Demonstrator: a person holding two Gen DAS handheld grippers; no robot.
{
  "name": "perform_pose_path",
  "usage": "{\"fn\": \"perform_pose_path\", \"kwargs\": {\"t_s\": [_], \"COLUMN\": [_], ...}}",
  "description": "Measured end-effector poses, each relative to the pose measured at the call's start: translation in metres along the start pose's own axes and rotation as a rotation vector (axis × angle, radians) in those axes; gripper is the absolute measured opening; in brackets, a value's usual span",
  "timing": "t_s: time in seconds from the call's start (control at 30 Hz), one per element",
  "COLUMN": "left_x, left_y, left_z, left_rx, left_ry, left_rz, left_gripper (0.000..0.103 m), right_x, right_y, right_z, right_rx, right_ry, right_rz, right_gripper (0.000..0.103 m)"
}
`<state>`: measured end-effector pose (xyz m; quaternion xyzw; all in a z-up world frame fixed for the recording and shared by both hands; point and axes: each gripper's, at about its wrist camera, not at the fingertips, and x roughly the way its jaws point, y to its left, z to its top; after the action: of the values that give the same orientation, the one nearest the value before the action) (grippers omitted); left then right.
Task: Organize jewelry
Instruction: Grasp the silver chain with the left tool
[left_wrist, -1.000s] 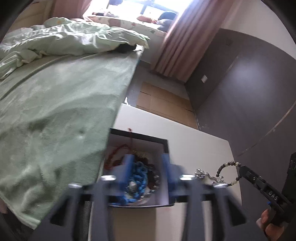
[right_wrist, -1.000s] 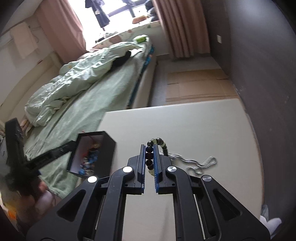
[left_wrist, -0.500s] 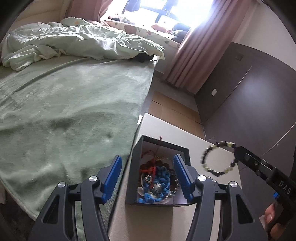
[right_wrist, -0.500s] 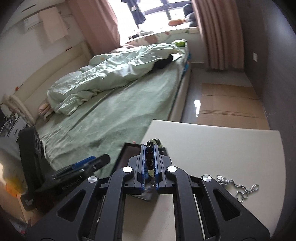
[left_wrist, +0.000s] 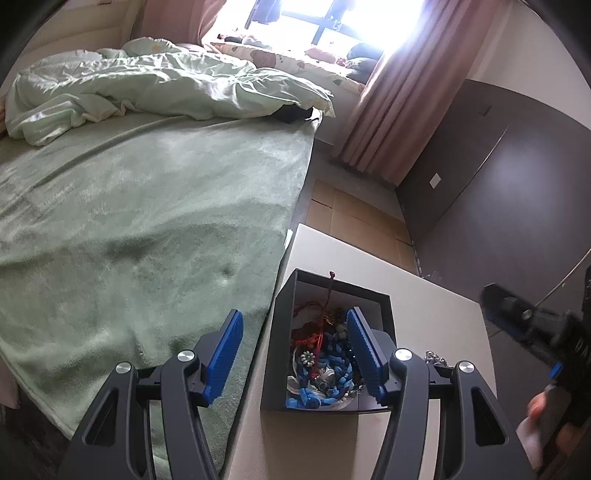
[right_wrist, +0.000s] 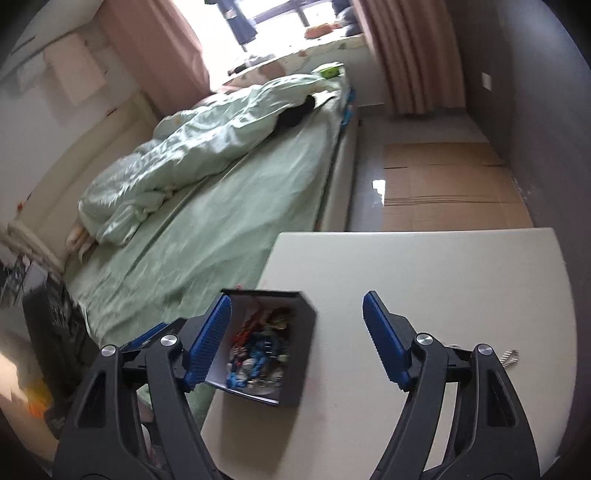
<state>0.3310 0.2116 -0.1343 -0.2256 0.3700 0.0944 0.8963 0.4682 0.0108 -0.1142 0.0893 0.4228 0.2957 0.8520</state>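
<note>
A black open box (left_wrist: 275, 354) (right_wrist: 303, 354) full of jewelry stands at the left edge of the cream table (left_wrist: 424, 314) (right_wrist: 443, 277). Blue, red and metal pieces lie tangled in it. My left gripper (left_wrist: 295, 350) is open; its left finger hangs outside the box's left wall and its right finger over the box's right side, with neither pad pressing on it. My right gripper (right_wrist: 297, 328) is opening above the box's right wall, with nothing between its jaws. It shows blurred at the right of the left wrist view. I cannot pick out the bead bracelet. A silver chain (left_wrist: 432, 356) (right_wrist: 509, 356) lies on the table right of the box.
A bed with a green blanket (left_wrist: 147, 240) (right_wrist: 240, 221) runs along the table's left side. A dark wall (left_wrist: 517, 184) stands to the right. Flattened cardboard (right_wrist: 443, 177) covers the floor beyond the table. A hand (left_wrist: 543, 417) holds the right gripper.
My right gripper has opened and let go of the bead bracelet, which is no longer between its jaws. In the left wrist view it has drawn back to the right.
</note>
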Motion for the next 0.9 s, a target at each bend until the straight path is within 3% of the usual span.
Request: {"fn": "perform_pose_path", "kwargs": {"t_s": [0.3, 0.53, 0.73, 0.9], "left_x": [-0.001, 0.007, 0.021, 0.04], "left_y": [-0.037, -0.08, -0.13, -0.168], "left_z": [-0.006, -0.008, -0.011, -0.026], "left_rx": [0.121, 0.208, 0.299, 0.409], "left_ry": [-0.015, 0.018, 0.079, 0.145], "left_rz": [0.011, -0.031, -0.096, -0.131], "left_gripper": [0.061, 0.061, 0.061, 0.061], "right_x": [-0.036, -0.05, -0.057, -0.073], "right_y": [-0.06, -0.09, -0.117, -0.144], "right_z": [0.0, -0.007, -0.014, -0.016], "right_rx": [0.09, 0.122, 0.201, 0.252], "right_ry": [0.012, 0.029, 0.067, 0.067], "right_rz": [-0.055, -0.086, -0.06, -0.112], "right_gripper": [0.074, 0.074, 0.074, 0.074]}}
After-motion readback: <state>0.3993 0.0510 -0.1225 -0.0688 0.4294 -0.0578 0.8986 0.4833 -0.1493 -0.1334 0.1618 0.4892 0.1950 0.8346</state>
